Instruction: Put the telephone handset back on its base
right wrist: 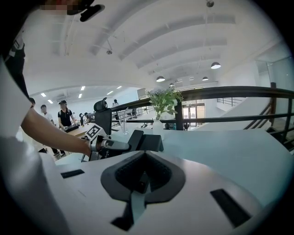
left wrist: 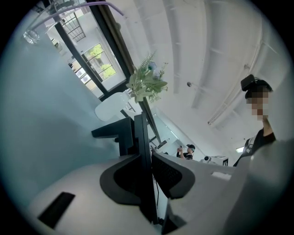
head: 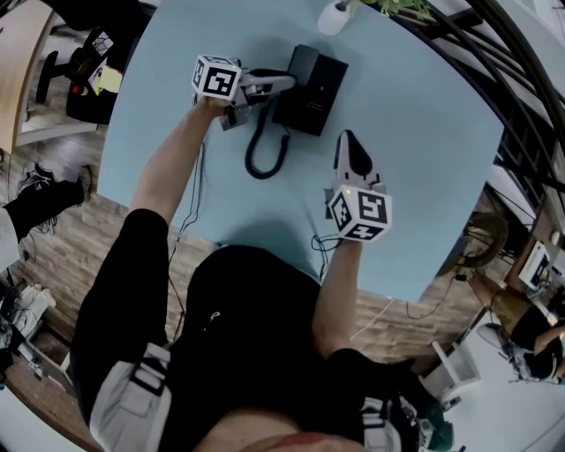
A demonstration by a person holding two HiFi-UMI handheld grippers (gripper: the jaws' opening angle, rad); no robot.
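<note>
head view looked steeply down on a pale blue desk (head: pixel 424 194) where the black telephone base (head: pixel 313 93) sat toward the far edge, with a white vase (head: pixel 334 18) holding green sprigs beyond it. the left tongs (head: pixel 284 84) reached in level from the left and met the left side of the base. left gripper view had their jaws closed on a thin black slab, the handset (left wrist: pixel 140 137), with a pad against each of its flat faces. the handset was thus held at the base's left side; whether it already rested on the base could not be told from any view. a coiled cord (head: pixel 251 157) curled in a loop on the desk just in front of the base, under the left tongs. the right tongs (head: pixel 346 141) hung over bare desk to the right of that loop, near the front right corner of the base but apart from it, pointing toward the far edge and tilted somewhat down. right gripper view showed their jaws closed together with nothing between them.
</note>
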